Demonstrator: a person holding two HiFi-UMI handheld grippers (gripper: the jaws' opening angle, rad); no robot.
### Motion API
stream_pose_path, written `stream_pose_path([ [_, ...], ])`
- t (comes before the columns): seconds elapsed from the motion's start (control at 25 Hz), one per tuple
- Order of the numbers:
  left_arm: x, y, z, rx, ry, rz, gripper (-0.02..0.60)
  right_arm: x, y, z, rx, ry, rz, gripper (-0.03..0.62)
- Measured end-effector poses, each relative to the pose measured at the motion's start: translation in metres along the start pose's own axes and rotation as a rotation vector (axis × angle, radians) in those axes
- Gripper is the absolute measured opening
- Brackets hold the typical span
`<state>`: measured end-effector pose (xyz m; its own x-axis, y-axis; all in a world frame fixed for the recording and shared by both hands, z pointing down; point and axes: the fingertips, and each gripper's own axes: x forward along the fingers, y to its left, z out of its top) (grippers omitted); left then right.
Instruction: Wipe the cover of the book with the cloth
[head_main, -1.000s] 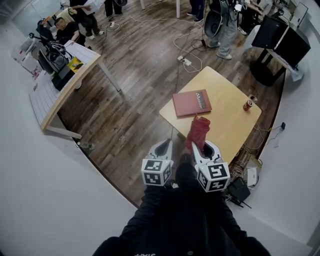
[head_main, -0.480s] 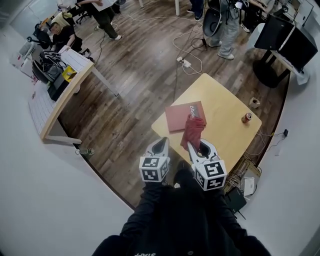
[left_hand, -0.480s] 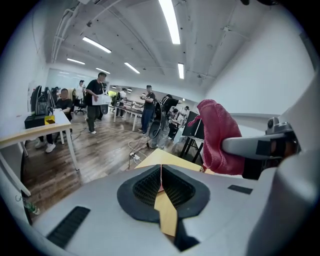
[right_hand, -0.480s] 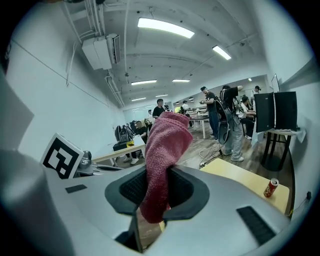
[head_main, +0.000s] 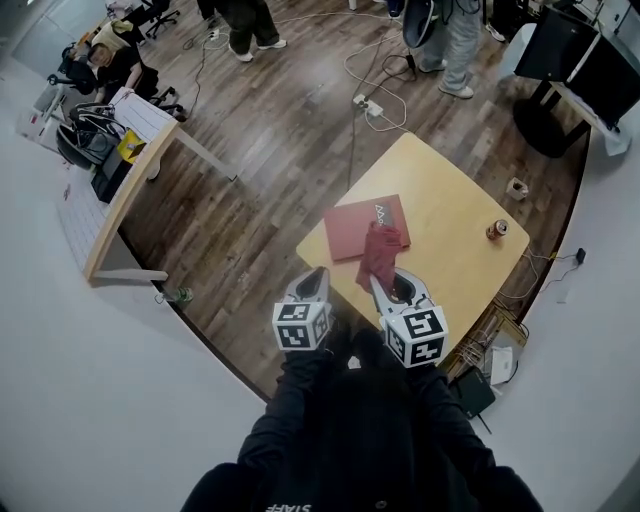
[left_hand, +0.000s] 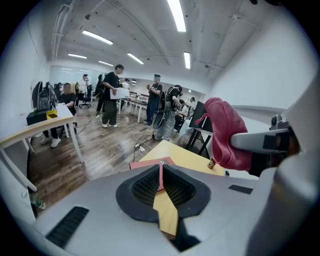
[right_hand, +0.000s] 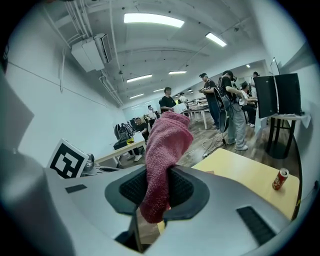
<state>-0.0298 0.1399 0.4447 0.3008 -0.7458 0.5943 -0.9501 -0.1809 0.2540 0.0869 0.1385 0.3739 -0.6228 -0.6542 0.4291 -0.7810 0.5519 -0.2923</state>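
Observation:
A red book (head_main: 358, 225) lies flat on the near-left part of the light wooden table (head_main: 455, 240). A dark red cloth (head_main: 380, 252) hangs bunched from my right gripper (head_main: 387, 283), which is shut on it; the cloth's far end overlaps the book's near right corner in the head view. In the right gripper view the cloth (right_hand: 162, 160) stands up between the pads. My left gripper (head_main: 319, 279) hovers over the table's near-left edge, shut with nothing in it. The left gripper view shows the book (left_hand: 149, 162) past the closed pads and the cloth (left_hand: 227, 132) at right.
A drink can (head_main: 496, 230) stands on the table's right side, with a small object (head_main: 516, 187) near the far right edge. Cables and a power strip (head_main: 366, 106) lie on the wooden floor beyond. A long desk (head_main: 120, 190) stands at left; several people are at the back.
Both grippers have come closer to the table. The cloth, which hung short of the book, now overlaps the book's near corner. The left gripper stays shut and carries nothing.

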Motion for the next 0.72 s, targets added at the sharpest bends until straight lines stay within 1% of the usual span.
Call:
stream_pose_path([
  [0.16, 0.015, 0.011, -0.005, -0.017, 0.032, 0.010, 0.037, 0.014, -0.006, -0.008, 0.016, 0.037, 0.003, 0.104],
  [0.36, 0.042, 0.028, -0.017, -0.040, 0.085, 0.001, 0.037, 0.039, -0.014, -0.017, 0.031, 0.087, -0.004, 0.104],
  [0.72, 0.110, 0.073, -0.039, -0.087, 0.218, -0.036, 0.037, 0.121, -0.035, -0.037, 0.041, 0.214, -0.022, 0.106],
])
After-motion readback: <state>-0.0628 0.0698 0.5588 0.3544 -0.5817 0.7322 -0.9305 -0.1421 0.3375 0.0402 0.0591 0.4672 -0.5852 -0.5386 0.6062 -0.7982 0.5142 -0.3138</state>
